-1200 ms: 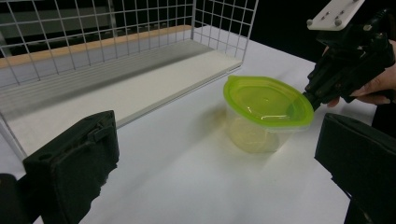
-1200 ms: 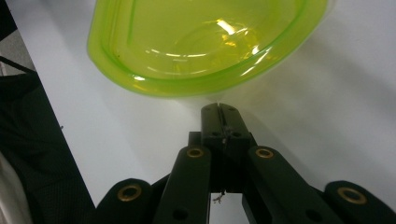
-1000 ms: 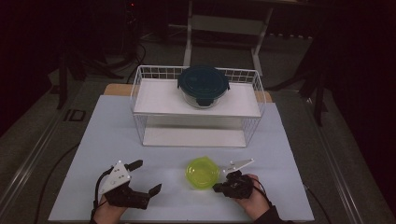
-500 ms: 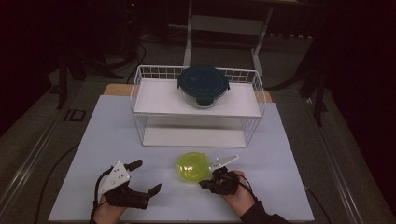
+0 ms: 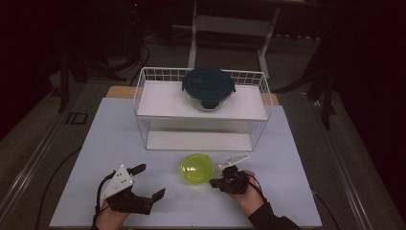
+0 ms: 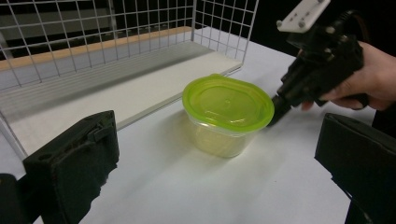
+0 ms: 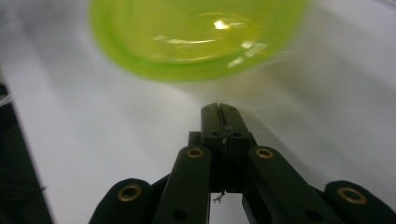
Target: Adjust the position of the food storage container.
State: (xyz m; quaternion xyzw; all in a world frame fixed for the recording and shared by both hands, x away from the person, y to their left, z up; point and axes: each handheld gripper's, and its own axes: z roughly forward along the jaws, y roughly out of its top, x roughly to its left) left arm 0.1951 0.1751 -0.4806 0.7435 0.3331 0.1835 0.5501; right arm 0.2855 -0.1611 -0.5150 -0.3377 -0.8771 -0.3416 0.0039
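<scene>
Step in hand: while the right tool (image 5: 216,182) is kept closed with nothing between its jaws, the green-lidded tub (image 5: 197,168) is judged to be nudged across the desk (image 5: 287,158), the closed tip being set against the tub's side just under the lid rim, as seen in the left gripper view.
Tub position: it is stood upright on the desk in front of the wire rack (image 5: 203,108), just off the rack's lower shelf (image 5: 198,141) and between the two tools.
Contact point: a low push on the wall is advised, since pressure on the overhanging lid (image 6: 228,101) could tip the tub or lift the lid.
Push line: the tip is best kept aimed through the tub's middle; an off-centre push would be expected to spin the rounded tub away from the tip.
Pace: slow, steady travel is recommended, as the light plastic is likely to slide easily on the smooth white surface.
Left tool: it (image 5: 146,181) is held wide apart and empty, resting near the front edge of the desk, well apart from the tub; its two pads (image 6: 70,170) frame the tub in its own view.
Room to the left: bare desk is left between the tub and the left tool, so a sideways slide is unobstructed.
Room ahead: the rack's lower shelf edge and wire frame lie just behind the tub, so forward travel is limited.
Upper shelf: it is occupied by a dark-lidded glass container (image 5: 208,88), well clear of the work.
Desk edges: the front edge is near both hands, and the right edge lies well apart from the tub.
</scene>
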